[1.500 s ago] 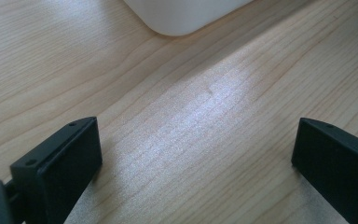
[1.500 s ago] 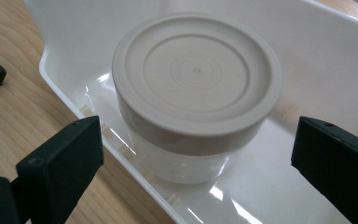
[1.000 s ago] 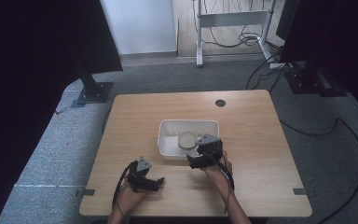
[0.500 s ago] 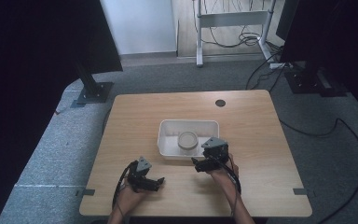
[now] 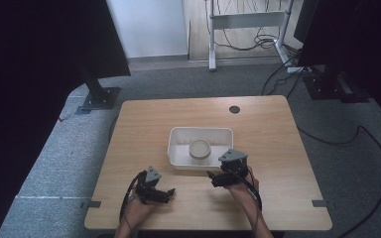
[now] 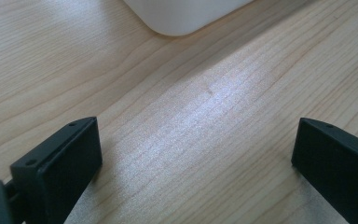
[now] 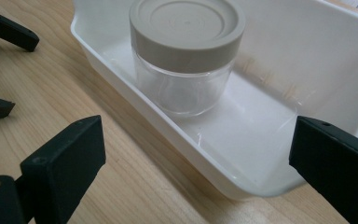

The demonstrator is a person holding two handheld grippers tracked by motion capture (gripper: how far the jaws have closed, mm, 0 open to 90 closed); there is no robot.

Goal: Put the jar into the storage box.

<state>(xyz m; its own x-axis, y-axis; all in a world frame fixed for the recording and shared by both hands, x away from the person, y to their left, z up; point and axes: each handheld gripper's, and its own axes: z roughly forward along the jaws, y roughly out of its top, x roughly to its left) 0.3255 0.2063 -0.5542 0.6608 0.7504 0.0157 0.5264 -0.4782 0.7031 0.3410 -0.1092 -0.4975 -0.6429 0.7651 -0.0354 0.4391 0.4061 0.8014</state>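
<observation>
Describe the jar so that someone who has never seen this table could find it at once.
On the light wooden table sits a white rectangular plastic tray near the middle. Inside it stands a short clear glass jar, upright and empty-looking. Its round beige lid marks it out; nothing else is in the tray.

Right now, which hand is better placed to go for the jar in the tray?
Right. The right tongs are open at the tray's near edge and face the jar. The left tongs are open too, but farther off, facing bare table.
</observation>
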